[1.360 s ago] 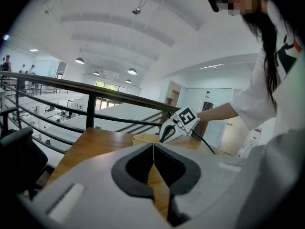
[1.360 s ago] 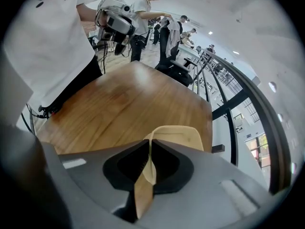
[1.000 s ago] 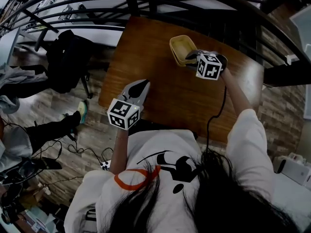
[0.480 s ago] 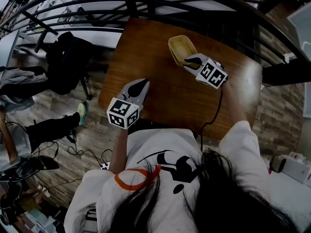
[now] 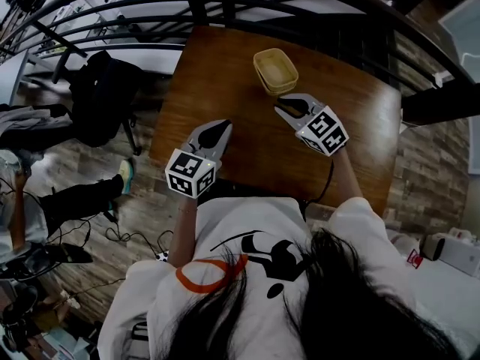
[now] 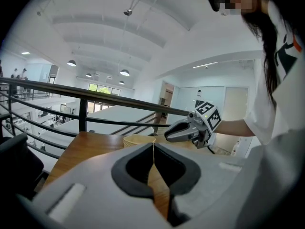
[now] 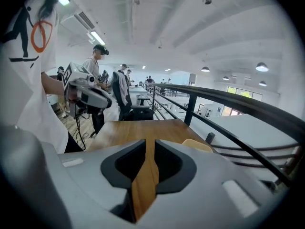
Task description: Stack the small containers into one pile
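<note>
head view: small containers (image 5: 275, 71) sit as one yellow pile at the far side of the tabletop (image 5: 217, 81). nothing else loose on the wood that i can see, so the stacking looks pretty much done to me
head view, direction: pile lies just ahead of the right tongs (image 5: 283, 106), tips aimed roughly at it but not touching. left tongs (image 5: 223, 126) are well apart from it, down near the front edge, so the right one is clearly nearer
head view, shape: pile is a rounded square from above, no real long axis i can pick out
left gripper view: tongs pressed together, only a hairline between the tips, pinching nothing. pile shows beyond them, a bit to the left, with the right tongs hanging beside it
right gripper view: tips just a narrow slit apart with bare wood showing through, empty. a yellow edge of the pile peeks over the right-hand jaw, so it's ahead and off to that side
</note>
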